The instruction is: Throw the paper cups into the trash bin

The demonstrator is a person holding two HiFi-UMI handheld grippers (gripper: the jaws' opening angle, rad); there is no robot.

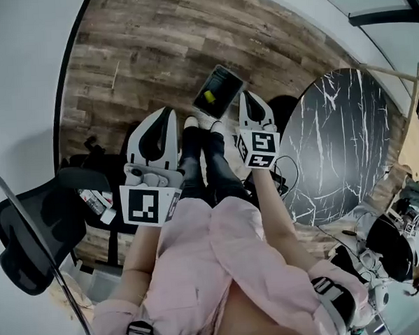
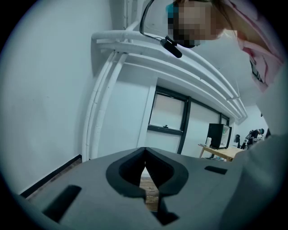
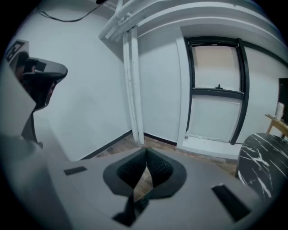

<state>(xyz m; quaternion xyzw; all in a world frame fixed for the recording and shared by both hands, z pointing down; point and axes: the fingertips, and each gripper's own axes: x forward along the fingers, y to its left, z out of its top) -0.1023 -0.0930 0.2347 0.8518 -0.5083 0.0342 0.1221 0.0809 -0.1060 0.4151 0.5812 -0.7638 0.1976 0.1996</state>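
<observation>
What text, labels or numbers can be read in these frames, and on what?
No readable words or numbers anywhere.
Left cube: black-and-white square marker only, no letters.
Right cube: the same.
Shirt print: too blurred to read.

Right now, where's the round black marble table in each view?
Head view: the marble table fills the right side, next to the person's right arm.
Left gripper view: not in it.
Right gripper view: only part of the marble table shows, at the lower right edge, below the window.
Shared landmark: the wood plank floor, which both gripper views show as a strip along the foot of the white wall.
</observation>
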